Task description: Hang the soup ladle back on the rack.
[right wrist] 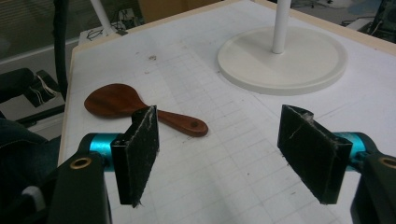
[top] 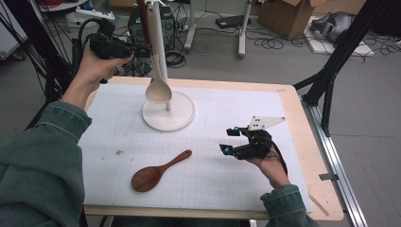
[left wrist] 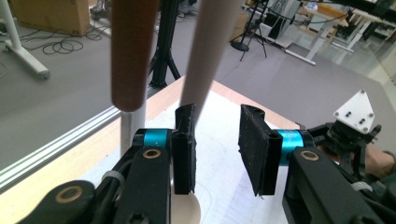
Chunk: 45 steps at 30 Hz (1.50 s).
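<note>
While the left gripper is raised at the far left edge of the table, its jaws stand spread around the pale spoon, which hangs upright from the white stand with its bowl down, just above the stand's round base. In the left gripper view the spoon's handle runs down between the pads, close against the left one, though I cannot tell if it touches; the other pad stands apart from it. A second, brown handle hangs just beside it. The left hand is plainly nearer, forearm lifted and reaching in level. The right gripper rests low on the mat at the near right, jaws wide and empty, with the dark wooden spoon lying flat to its left, handle toward it.
</note>
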Tool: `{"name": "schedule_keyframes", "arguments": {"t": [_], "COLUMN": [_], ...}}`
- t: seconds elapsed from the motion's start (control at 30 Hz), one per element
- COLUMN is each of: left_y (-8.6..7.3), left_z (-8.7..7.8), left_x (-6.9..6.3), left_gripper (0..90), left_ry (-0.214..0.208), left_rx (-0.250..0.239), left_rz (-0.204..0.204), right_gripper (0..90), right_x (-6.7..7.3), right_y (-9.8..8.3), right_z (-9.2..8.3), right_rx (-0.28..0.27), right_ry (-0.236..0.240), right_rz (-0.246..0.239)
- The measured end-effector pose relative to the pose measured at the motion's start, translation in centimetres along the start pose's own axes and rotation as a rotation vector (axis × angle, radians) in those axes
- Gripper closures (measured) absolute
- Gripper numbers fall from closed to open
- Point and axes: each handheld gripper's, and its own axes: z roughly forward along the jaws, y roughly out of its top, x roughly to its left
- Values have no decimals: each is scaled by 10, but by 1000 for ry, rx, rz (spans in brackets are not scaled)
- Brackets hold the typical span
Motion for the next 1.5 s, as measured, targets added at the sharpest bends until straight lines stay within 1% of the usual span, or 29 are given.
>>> {"name": "schedule_keyframes", "arguments": {"t": [0.17,0.23,0.33,0.43,0.5,0.57,0.63,0.73,0.8,0.87,0.93,1.03,1.07,1.13,1.23,1.43,1.5], "left_y": [2,3,5,8,12,14,15,17,19,22,27,33,35,40,47,54,55], "left_z": [-5,-7,-9,-11,-13,-14,-15,-14,-13,-13,-12,-12,-11,-11,-11,-7,-5], "left_x": [-9,-11,-15,-19,-20,-22,-24,-28,-31,-34,-37,-40,-42,-46,-52,-55,-55], "left_gripper": [680,701,721,748,764,768,774,794,818,833,837,851,857,864,866,867,866], "left_ry": [-6,-9,-1,-1,-4,1,-3,-8,-14,-8,-9,-11,-5,1,-3,0,8], "left_rx": [-17,-11,-5,0,-3,6,0,-1,6,3,7,1,0,0,-5,-6,-2], "left_rz": [19,26,37,51,56,66,65,71,84,85,95,101,102,108,119,117,117], "right_gripper": [290,290,290,290,289,289,289,289,289,289,289,290,289,290,289,289,287], "right_x": [-1,-1,-2,-3,-4,-4,-4,-2,-2,-2,-2,-2,-2,-2,-1,-1,-1], "right_y": [0,-1,0,1,2,2,2,2,2,3,3,4,4,6,8,7,6], "right_z": [-3,-5,-7,-8,-10,-10,-11,-12,-14,-15,-17,-18,-19,-19,-21,-24,-24], "right_rx": [-9,-7,-6,-14,-20,-24,-21,-16,-14,-18,-15,-12,-9,-13,-16,-24,-21], "right_ry": [-12,-17,-16,-23,-27,-31,-34,-29,-33,-38,-37,-35,-35,-39,-39,-39,-38], "right_rz": [-2,4,12,2,5,6,1,3,1,-4,3,2,5,-6,-11,-9,-10]}}
